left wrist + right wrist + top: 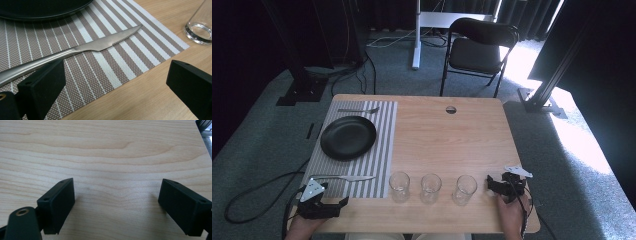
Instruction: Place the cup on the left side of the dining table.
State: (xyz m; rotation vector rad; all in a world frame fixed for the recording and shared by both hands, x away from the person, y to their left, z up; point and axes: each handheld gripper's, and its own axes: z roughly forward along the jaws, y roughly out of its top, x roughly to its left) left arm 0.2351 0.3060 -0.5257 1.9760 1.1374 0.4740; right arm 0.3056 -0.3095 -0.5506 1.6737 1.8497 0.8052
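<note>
Wooden tabletop with a striped placemat along its left side, carrying a black plate, a fork at the far edge, a knife near the front edge. Three empty glasses in a row (close to the front edge). Bare wood beyond them. Left gripper at the front-left corner, jaws spread. Right gripper front-right, jaws spread over bare wood.

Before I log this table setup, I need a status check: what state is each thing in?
left gripper: open, holding nothing
right gripper: open, over bare wood
knife: flat on the placemat
fork: flat beyond the plate
plate: empty
three glasses: upright, empty, in a row
chair: unoccupied
</note>
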